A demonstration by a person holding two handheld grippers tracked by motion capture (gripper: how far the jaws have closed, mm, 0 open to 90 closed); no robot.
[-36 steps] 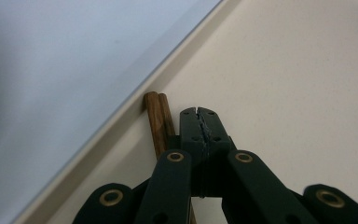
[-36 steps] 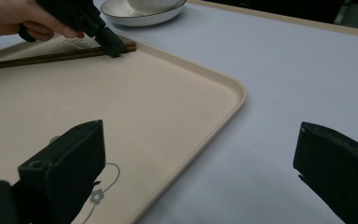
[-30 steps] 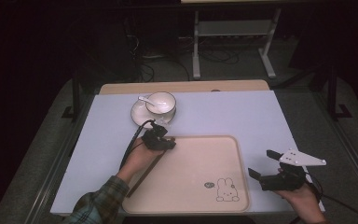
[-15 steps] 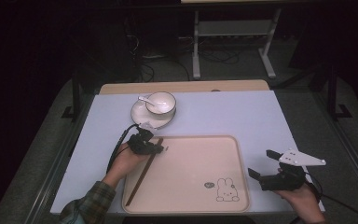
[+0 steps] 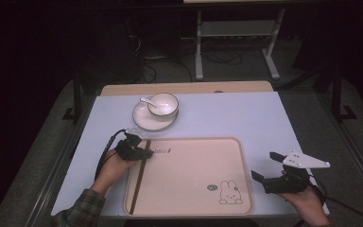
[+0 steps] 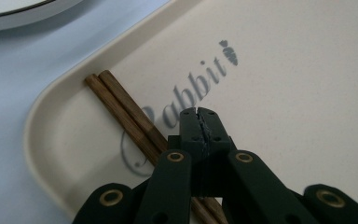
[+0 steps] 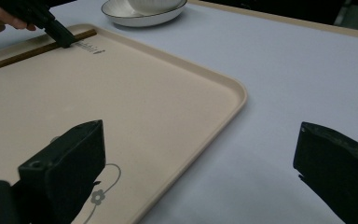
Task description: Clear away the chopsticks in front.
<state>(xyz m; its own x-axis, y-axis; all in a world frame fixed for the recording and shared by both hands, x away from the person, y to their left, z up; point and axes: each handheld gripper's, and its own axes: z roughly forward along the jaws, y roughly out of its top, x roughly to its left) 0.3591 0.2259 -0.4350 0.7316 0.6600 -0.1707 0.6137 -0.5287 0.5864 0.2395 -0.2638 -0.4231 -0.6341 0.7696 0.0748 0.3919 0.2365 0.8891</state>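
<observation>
Left tongs (image 6: 198, 126) closed beside chopsticks (image 6: 121, 105); right tongs (image 7: 200, 168) spread wide.

Bright tabletop, dark murky surroundings

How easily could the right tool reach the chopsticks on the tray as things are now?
Probably yes. The right tool is open at the tray's right edge, and the tray surface between is bare. But the chopsticks lie along the far left side, and the left tool rests shut over them.
</observation>
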